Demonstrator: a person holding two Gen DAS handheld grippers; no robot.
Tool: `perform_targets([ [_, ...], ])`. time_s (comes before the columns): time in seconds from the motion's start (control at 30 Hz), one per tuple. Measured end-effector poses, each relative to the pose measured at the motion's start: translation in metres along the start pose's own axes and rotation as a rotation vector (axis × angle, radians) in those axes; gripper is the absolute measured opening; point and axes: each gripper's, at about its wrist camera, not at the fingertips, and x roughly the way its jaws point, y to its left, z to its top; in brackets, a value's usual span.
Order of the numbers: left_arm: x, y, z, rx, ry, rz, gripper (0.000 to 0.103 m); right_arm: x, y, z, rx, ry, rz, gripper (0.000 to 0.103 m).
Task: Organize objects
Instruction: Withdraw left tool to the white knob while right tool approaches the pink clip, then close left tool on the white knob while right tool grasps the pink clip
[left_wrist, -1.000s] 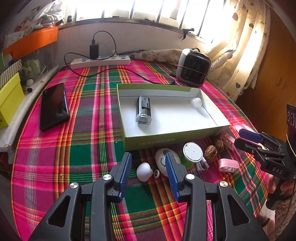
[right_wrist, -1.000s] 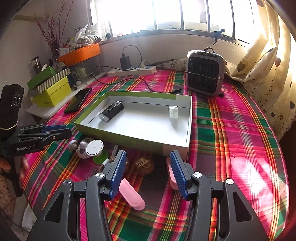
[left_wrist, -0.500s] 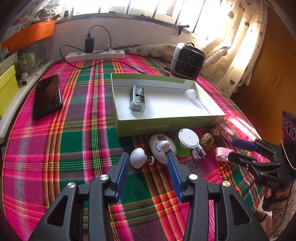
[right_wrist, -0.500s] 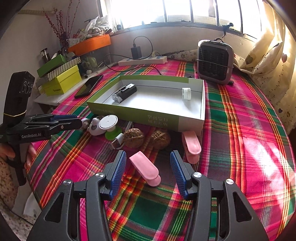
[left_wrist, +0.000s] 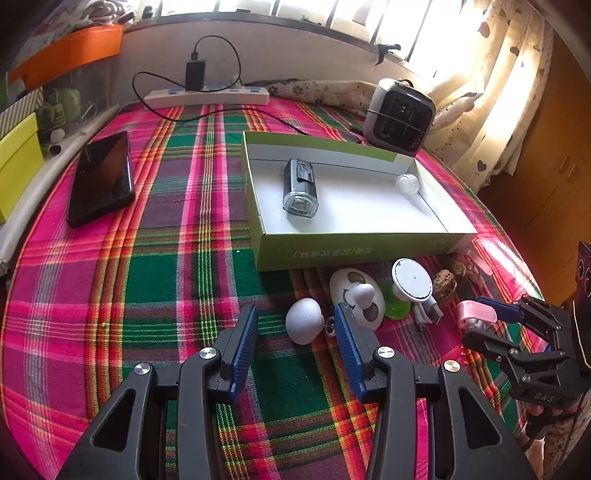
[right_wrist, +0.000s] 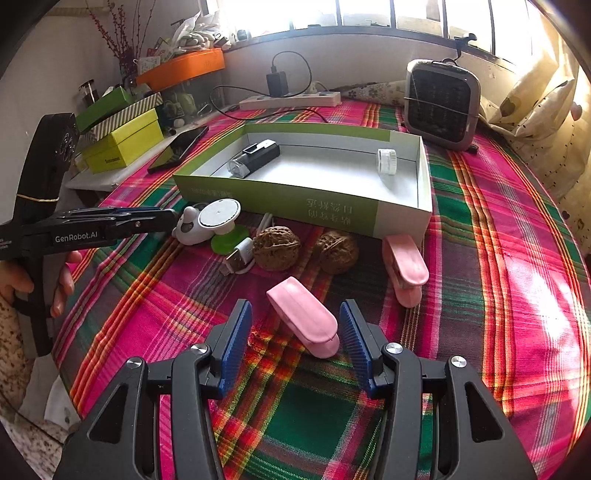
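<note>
While both grippers are hovering with jaws parted and gripping nothing, the left gripper (left_wrist: 295, 343), its jaws having just been opening, is framing a small white egg-shaped plastic pebble (left_wrist: 305, 320), and the right gripper (right_wrist: 293, 341) is straddling a pink plastic clip (right_wrist: 303, 317) on the plaid cloth; judging by this, pickup is under way, and each needs lowering, squeezing, then carrying to the shallow green-and-white cardboard box (right_wrist: 280, 195).

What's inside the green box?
Inside the box lie two things: a small black and clear lamp near the left wall, and a little white round cap at the far right corner. The rest of the white floor is bare, and nothing covers it.
</note>
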Motion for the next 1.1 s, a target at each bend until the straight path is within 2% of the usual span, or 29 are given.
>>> perform_targets([
  [0.43, 0.005, -0.003, 0.001, 0.019, 0.002, 0.005, 0.041, 0.007, 0.003, 0.003, -0.007, 0.009, -0.05, 0.051],
  [0.73, 0.006, -0.01, 0.0, 0.032, 0.002, 0.001, 0.031, 0.007, 0.004, 0.003, -0.014, 0.009, -0.066, 0.05],
  [0.93, 0.005, -0.014, -0.002, 0.042, -0.001, -0.003, 0.026, 0.006, 0.001, 0.003, -0.007, 0.005, -0.092, 0.037],
  [1.1, 0.005, -0.014, -0.002, 0.039, -0.001, -0.008, 0.023, 0.005, -0.001, 0.003, 0.0, 0.001, -0.096, 0.032],
])
